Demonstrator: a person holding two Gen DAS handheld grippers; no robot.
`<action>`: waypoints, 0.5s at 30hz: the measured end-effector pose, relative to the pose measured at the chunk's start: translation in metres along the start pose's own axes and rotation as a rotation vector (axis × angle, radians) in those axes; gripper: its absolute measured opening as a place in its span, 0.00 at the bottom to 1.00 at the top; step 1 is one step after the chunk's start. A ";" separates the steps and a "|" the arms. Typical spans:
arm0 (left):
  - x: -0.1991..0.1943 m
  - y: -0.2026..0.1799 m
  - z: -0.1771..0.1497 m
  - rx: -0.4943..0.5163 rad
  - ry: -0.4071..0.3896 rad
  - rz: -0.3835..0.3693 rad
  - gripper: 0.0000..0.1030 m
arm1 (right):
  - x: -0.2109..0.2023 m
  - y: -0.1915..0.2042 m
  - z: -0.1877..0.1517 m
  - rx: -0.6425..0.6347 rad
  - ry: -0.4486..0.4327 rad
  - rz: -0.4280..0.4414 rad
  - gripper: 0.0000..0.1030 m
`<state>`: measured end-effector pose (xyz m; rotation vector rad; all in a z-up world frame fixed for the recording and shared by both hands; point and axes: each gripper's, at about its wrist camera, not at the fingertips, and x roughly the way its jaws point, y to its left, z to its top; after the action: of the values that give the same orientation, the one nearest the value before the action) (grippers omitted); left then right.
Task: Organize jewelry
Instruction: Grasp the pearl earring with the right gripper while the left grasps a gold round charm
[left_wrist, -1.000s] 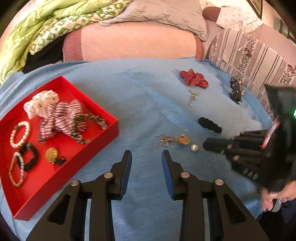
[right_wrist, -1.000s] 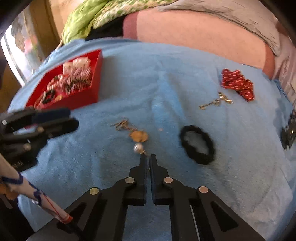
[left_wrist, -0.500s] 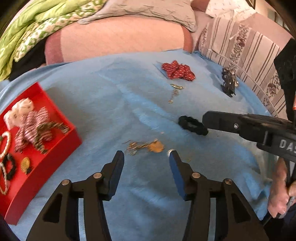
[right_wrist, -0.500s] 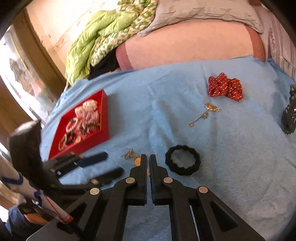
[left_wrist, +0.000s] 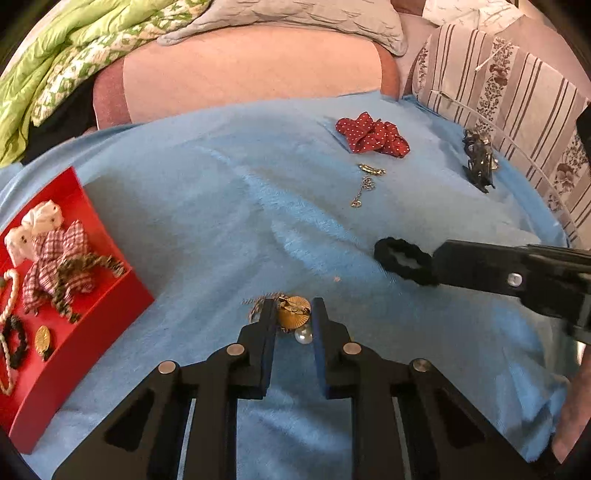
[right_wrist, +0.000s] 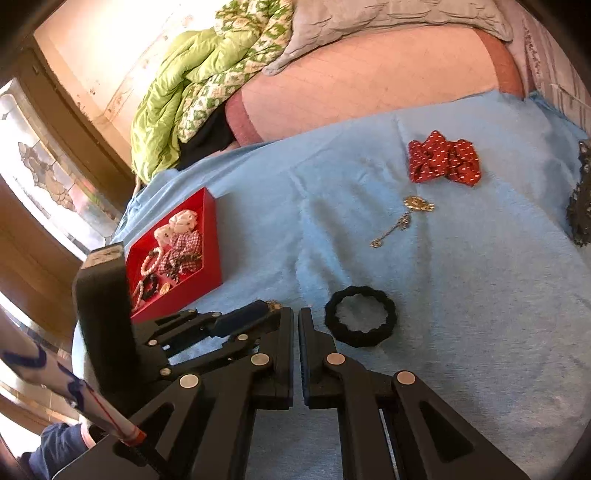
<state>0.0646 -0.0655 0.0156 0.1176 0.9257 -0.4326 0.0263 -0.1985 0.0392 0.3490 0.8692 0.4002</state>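
Observation:
A gold brooch (left_wrist: 293, 317) with a pearl drop (left_wrist: 303, 336) lies on the blue blanket (left_wrist: 221, 229). My left gripper (left_wrist: 293, 314) points down over it. Its jaws are closing, with the brooch filling the gap between the two pads. In the right wrist view the left gripper (right_wrist: 271, 312) reaches in from the left, and the brooch is mostly hidden behind it. My right gripper (right_wrist: 296, 321) is shut and empty, its tip beside a black scrunchie (right_wrist: 362, 341). The red tray (left_wrist: 110, 317) at the left holds scrunchies, bead bracelets and a gold piece.
A red dotted scrunchie (left_wrist: 373, 138), a gold chain (left_wrist: 365, 184) and a black hair clip (left_wrist: 478, 162) lie farther back on the blanket. The black scrunchie (left_wrist: 384, 253) sits at the right gripper's tip (left_wrist: 443, 254). Cushions and a green quilt (right_wrist: 177, 110) border the far side.
My left gripper widened, moved forward over the brooch, then narrowed around it. My right gripper drew back from the pearl, rolled, and now sits beside the black scrunchie.

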 end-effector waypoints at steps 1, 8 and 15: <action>-0.007 0.002 0.000 -0.002 -0.008 -0.010 0.17 | 0.001 0.001 0.000 -0.002 0.003 0.003 0.04; -0.049 0.023 0.002 -0.057 -0.050 -0.050 0.17 | 0.016 0.009 -0.002 -0.013 0.052 0.021 0.04; -0.079 0.043 -0.002 -0.112 -0.126 -0.041 0.17 | 0.050 0.038 -0.012 -0.148 0.128 -0.031 0.20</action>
<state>0.0394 -0.0011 0.0739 -0.0306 0.8274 -0.4199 0.0380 -0.1398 0.0161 0.1746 0.9627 0.4591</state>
